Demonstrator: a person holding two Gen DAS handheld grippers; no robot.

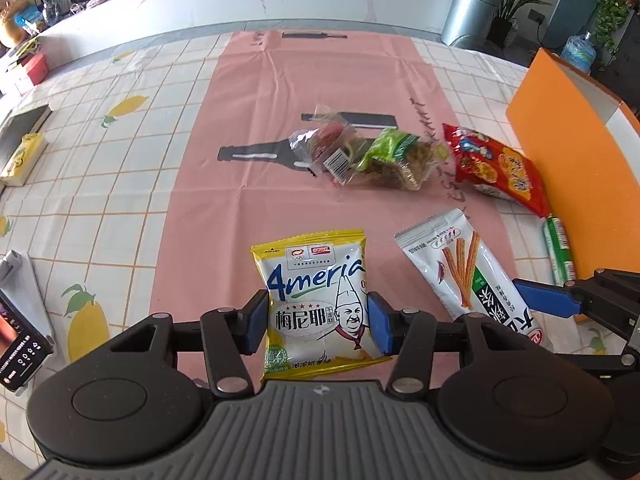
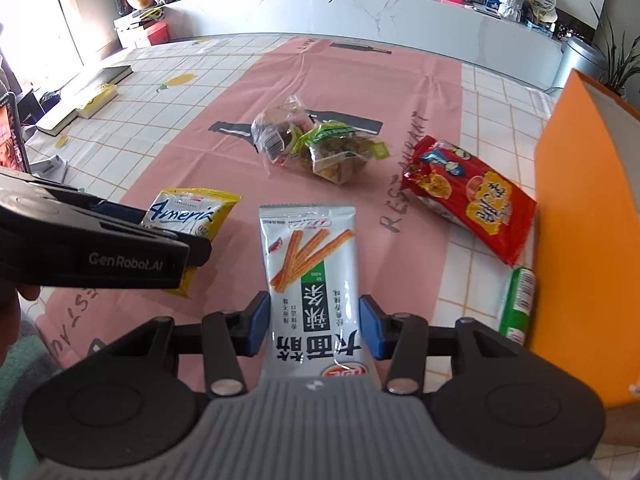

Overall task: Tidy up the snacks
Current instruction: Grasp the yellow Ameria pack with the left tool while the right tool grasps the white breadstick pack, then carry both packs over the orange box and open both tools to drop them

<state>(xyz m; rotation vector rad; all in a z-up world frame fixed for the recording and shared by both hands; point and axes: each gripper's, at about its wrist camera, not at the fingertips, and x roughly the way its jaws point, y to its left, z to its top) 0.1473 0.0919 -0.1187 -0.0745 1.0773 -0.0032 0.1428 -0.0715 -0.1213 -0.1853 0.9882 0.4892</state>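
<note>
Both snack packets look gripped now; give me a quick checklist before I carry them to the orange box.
1. Left gripper fingers press both sides of the yellow packet: ok.
2. Right gripper fingers clamp the white stick-snack packet: ok.
3. Packets lifted clear of the pink mat: cannot tell.
4. Orange box stands at the right: ok.
5. Red packet and green tube lie beside the box, near the path: not ok.
6. Clear bags out of the way mid-mat: ok.

Yellow snack packet [image 1: 316, 304] and white stick-snack packet [image 2: 314, 284], each upright between fingers
</note>
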